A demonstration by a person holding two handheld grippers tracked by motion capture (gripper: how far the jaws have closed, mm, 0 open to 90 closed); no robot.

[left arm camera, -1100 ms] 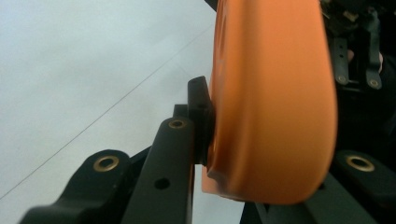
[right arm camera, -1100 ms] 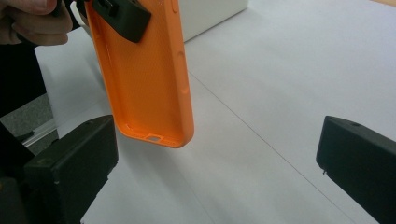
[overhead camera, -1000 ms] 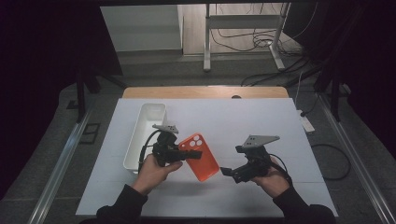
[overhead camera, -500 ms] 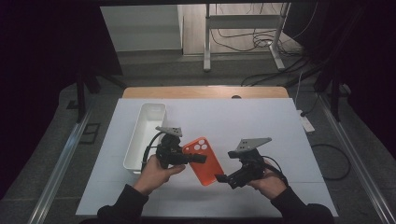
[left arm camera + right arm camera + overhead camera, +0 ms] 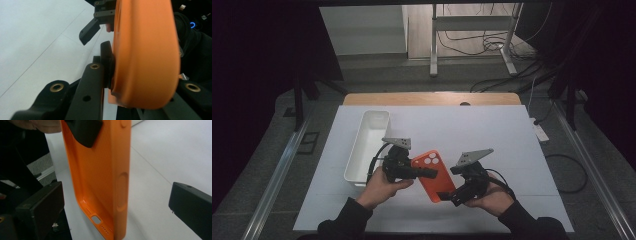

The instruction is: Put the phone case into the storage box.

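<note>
Over the white surface [image 5: 512, 135], left gripper [image 5: 424, 173] clamps the orange phone case [image 5: 437, 176]; right gripper [image 5: 447, 196] gapes around its near end, white bin [image 5: 362, 155] left.

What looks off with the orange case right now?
Nothing is damaged or spilled. The orange phone case is held tilted above the table, clamped by the left claw; the right claw is open around its lower end. The white bin sits upright.
</note>
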